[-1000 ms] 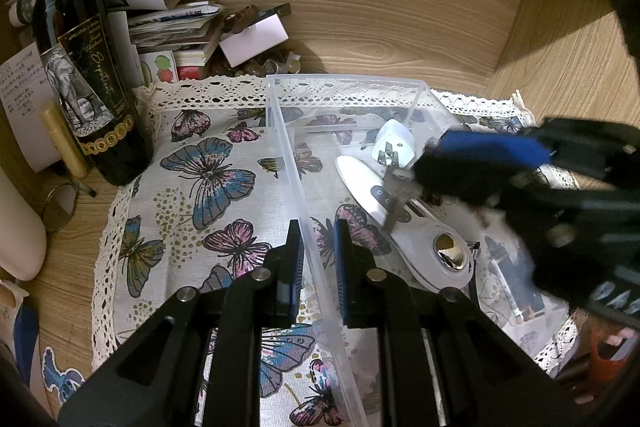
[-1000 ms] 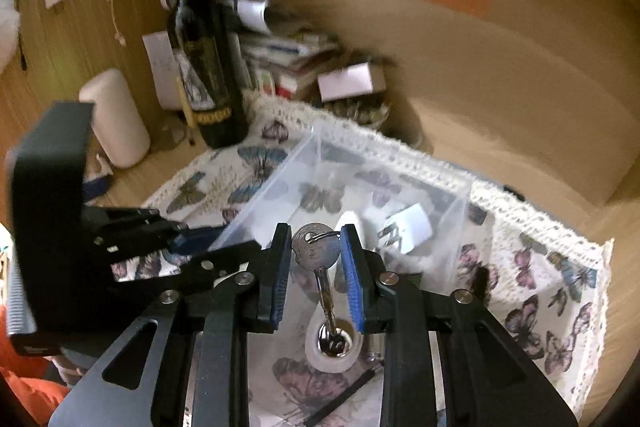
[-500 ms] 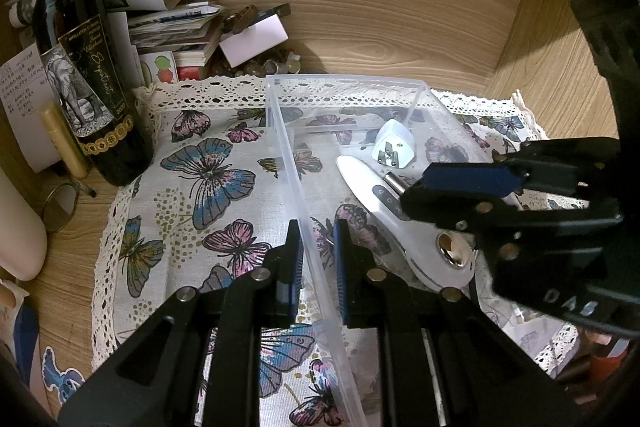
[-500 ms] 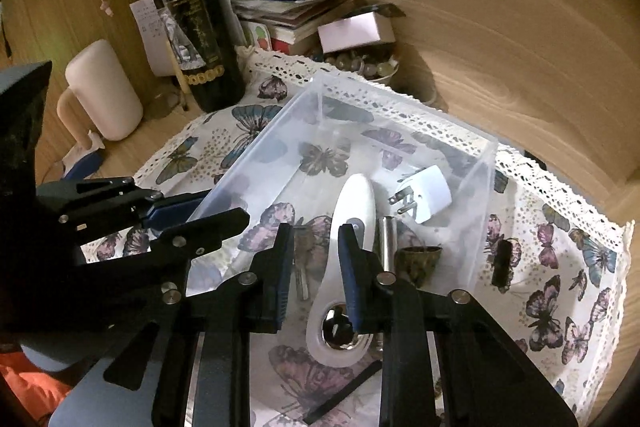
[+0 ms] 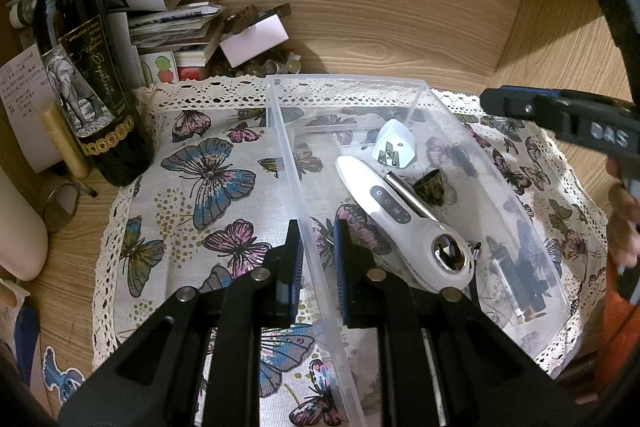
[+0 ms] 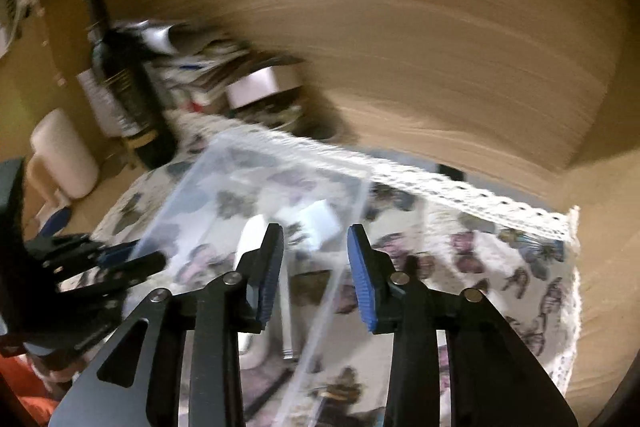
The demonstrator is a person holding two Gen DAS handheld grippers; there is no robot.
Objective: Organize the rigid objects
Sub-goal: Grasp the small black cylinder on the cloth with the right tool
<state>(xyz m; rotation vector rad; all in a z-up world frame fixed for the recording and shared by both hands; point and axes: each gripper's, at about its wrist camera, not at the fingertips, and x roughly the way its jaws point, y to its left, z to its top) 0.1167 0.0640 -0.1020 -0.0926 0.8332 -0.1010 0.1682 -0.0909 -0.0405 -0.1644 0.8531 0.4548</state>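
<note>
From the left wrist, the left gripper [image 5: 316, 259] pinches the clear bin's [image 5: 424, 95] near wall. Inside: one white plug [image 5: 394, 145], one white handheld device [image 5: 396, 215]. Butterfly cloth [image 5: 208, 187], wooden desk, one wine bottle [image 5: 86, 87]. The right wrist view is blurred: right gripper [image 6: 316, 267] opening, empty, above the bin.

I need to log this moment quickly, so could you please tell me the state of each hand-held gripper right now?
Left hand-held gripper: closed on the wall of the clear rectangular plastic box.
Right hand-held gripper: jaws opening, nothing between them.
</note>
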